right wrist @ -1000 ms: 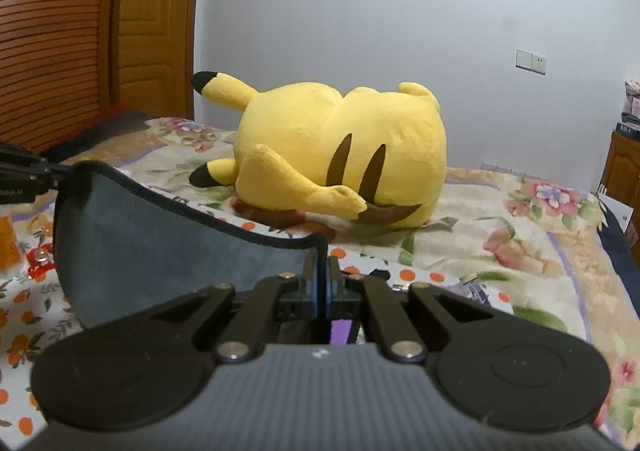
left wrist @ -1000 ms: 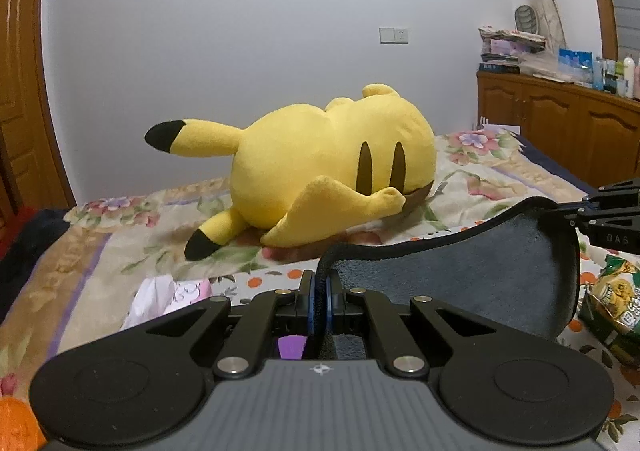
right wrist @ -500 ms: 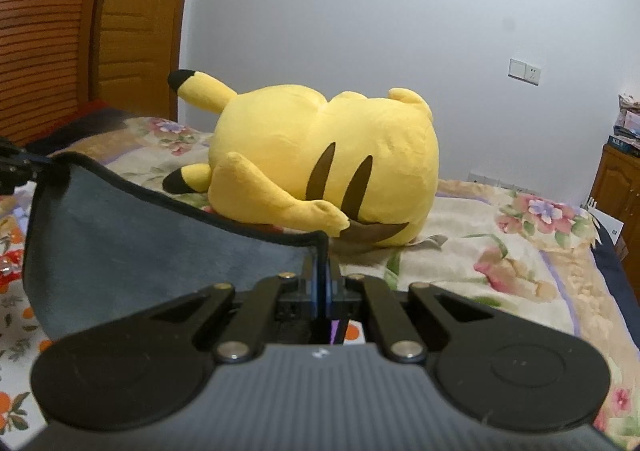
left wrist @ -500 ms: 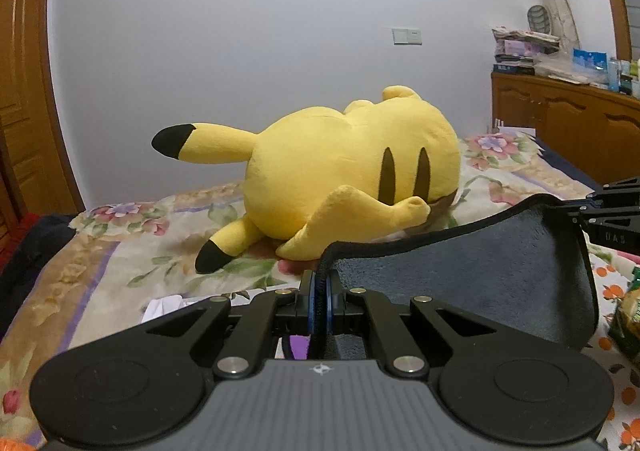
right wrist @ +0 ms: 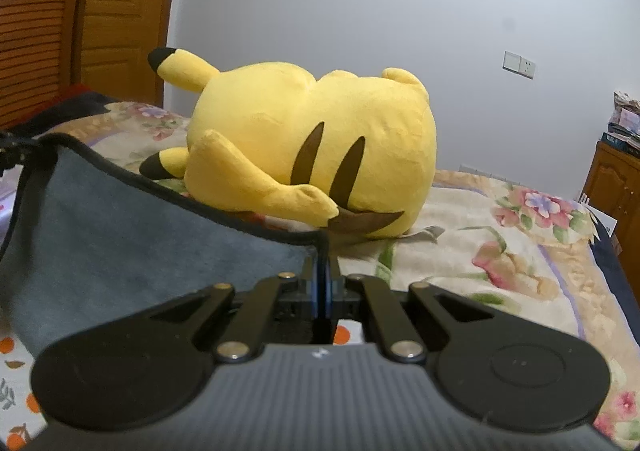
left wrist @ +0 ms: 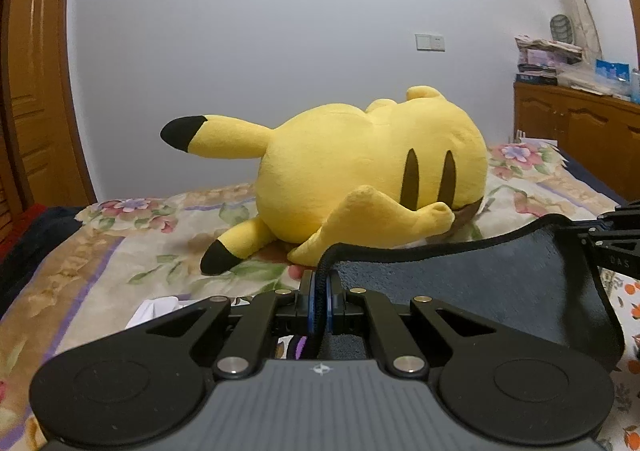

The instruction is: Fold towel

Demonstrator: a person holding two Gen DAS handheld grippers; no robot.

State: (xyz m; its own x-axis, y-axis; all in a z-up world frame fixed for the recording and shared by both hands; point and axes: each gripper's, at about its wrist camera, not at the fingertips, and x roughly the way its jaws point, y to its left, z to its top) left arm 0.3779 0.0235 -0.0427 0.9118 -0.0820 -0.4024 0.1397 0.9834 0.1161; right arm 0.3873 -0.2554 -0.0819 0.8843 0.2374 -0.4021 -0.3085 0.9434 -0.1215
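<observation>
Your towel hangs between your two grippers, with the plush toy on the bed behind it.

From your left gripper [left wrist: 319, 301], the towel [left wrist: 472, 291] stretches toward 3 o'clock, where your right gripper [left wrist: 612, 247] pinches its far corner. From your right gripper [right wrist: 323, 289], the towel [right wrist: 120, 235] runs toward 9 o'clock. The plush toy [left wrist: 360, 175] lies on the bed [left wrist: 120, 251] at 12 o'clock, behind the towel's top edge. A cabinet [left wrist: 580, 131] stands at 2 o'clock, a door [left wrist: 36, 91] at 10 o'clock.
</observation>
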